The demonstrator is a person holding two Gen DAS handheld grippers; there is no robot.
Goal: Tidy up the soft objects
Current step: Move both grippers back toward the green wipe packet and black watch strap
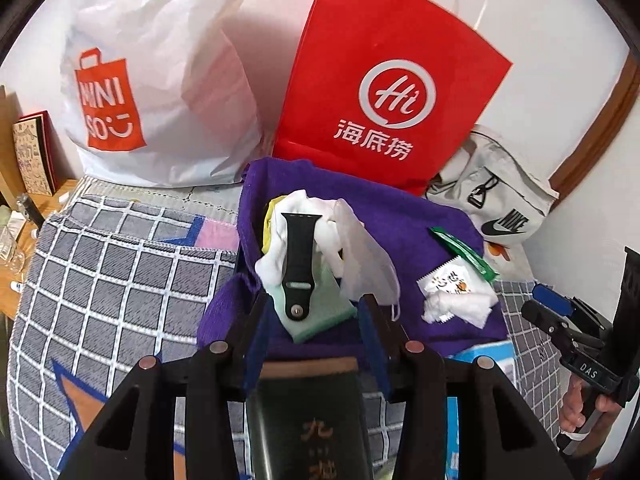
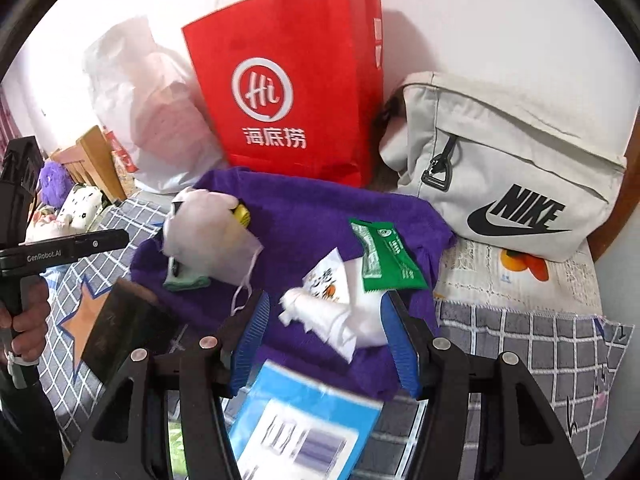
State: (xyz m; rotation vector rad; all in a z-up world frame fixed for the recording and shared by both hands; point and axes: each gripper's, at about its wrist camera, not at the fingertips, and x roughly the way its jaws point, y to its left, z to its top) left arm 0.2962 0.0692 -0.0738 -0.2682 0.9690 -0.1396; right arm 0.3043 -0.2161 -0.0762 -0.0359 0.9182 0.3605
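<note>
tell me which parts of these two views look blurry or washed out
Right wrist view: the blue packet just under the right gripper is smeared, its print unreadable; the white plastic bag and wall behind it are blown out. Left wrist view: sharper overall, the red bag logo crisp, but the dark book close to the lens is soft; straight edges bow near the rim.

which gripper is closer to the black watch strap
Left. The left gripper sits just short of the black watch strap, fingers open either side of it. The right gripper is off to its right, at the crumpled tissue.
</note>
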